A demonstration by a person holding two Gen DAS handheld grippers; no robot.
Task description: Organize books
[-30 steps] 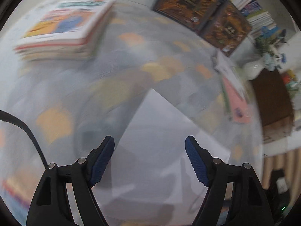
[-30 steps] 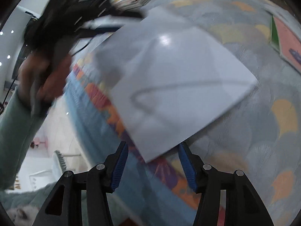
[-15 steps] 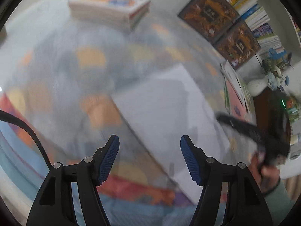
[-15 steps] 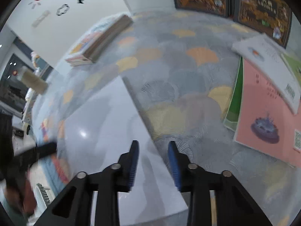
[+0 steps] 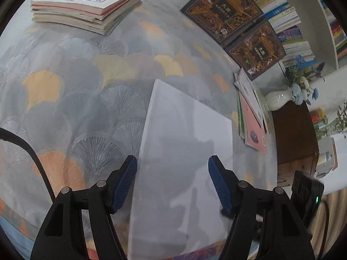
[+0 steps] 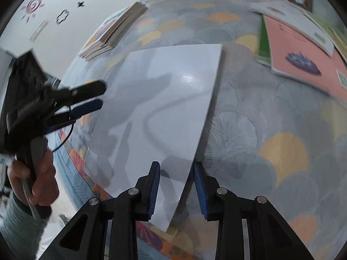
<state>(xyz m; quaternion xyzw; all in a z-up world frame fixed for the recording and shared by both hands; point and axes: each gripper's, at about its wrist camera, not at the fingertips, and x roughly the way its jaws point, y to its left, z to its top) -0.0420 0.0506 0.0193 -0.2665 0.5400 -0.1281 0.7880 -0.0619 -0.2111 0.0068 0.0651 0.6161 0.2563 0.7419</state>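
Near the front edge of the patterned rug [image 5: 91, 99] lies a white book [image 5: 186, 151], flat, its plain cover up and its near end reaching the rug's coloured border. Over that near end hangs the left gripper [image 5: 172, 184], jaws standing wide on either side of the cover and touching nothing. At the book's right-hand corner the right gripper [image 6: 177, 186] has its jaws drawn in narrow; they have just been closing, and the thin edge of the book runs between the pads, though I cannot tell whether they press on it. Beyond the white book, at the rug's far corner, sits a stack of books [image 5: 86, 4]; to the right of the white book lie a pink book [image 6: 303, 56] and others, loosely overlapped. Lifting should go best, I judge, if the right pads get a firm bite well onto the cover before raising, since a glossy, thin edge may slip; the left jaws could then steady the opposite side and carry the book level toward the stack
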